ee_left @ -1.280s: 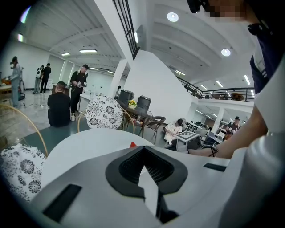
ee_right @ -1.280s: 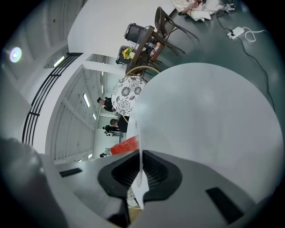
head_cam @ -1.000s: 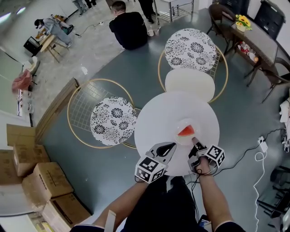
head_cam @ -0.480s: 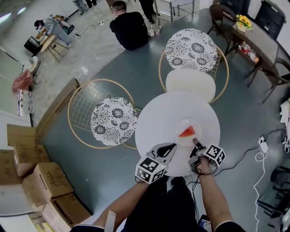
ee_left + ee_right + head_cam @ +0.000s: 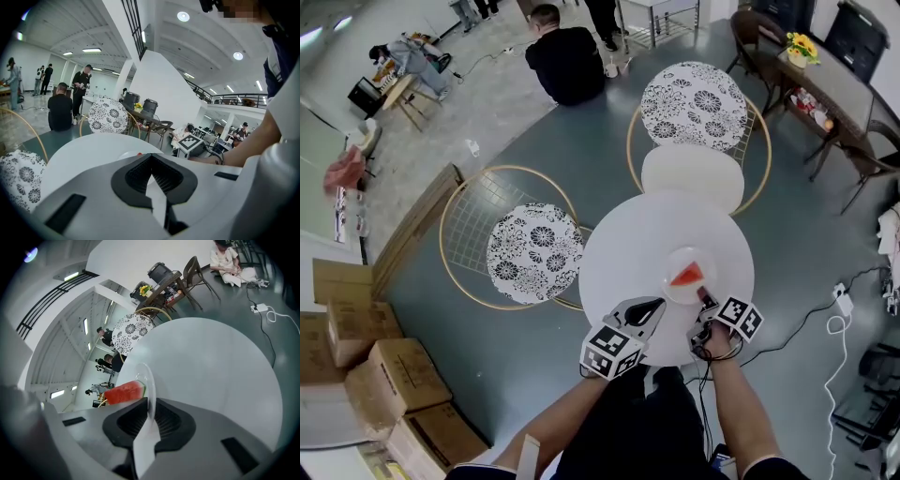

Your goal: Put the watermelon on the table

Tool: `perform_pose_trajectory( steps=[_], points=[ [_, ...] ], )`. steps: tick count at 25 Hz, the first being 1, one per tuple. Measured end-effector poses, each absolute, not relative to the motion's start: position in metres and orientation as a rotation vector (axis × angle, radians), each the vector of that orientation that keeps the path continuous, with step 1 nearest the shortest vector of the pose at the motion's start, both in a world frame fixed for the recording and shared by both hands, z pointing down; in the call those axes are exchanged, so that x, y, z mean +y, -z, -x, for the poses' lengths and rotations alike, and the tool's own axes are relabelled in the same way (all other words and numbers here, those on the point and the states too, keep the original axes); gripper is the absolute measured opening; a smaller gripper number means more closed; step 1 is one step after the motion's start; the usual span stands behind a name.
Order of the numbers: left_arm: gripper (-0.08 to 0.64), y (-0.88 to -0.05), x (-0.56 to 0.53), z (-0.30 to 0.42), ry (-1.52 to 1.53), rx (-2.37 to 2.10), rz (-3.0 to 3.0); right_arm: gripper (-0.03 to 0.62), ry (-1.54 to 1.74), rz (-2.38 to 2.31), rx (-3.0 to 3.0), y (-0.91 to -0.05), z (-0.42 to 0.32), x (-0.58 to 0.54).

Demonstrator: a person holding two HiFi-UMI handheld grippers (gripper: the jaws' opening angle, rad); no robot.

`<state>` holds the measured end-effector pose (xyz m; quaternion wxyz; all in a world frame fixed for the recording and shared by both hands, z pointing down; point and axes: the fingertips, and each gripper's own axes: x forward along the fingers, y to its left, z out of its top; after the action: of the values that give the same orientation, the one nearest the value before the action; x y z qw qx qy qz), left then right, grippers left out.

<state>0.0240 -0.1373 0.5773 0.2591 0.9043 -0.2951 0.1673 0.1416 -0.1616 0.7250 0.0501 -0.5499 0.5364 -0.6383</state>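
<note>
Watermelon (image 5: pixel 685 274) slice on clear plate (image 5: pixel 673 287), plate on round white table (image 5: pixel 633 239) near its front edge, right gripper (image 5: pixel 705 302) fingers opening with plate rim between them, left gripper (image 5: pixel 649 306) fingers together, empty, over table edge.

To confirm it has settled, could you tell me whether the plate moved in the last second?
No; the plate keeps its spot on the white table's right half.
</note>
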Motion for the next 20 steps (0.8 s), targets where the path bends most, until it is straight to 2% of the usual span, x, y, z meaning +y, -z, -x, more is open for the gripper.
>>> perform_pose_trajectory(
  steps=[11,20],
  points=[
    [0.004,-0.5739,-0.1339,-0.0212,-0.461,-0.779,-2.455,0.084,1.925,1.875,1.757,-0.7251,-0.1402,-0.1624],
    [0.003,-0.5731,-0.1302,-0.0196,-0.449,-0.769,-2.456,0.1,1.903,2.05,1.977,-0.7268,-0.1399,-0.1604]
  ],
)
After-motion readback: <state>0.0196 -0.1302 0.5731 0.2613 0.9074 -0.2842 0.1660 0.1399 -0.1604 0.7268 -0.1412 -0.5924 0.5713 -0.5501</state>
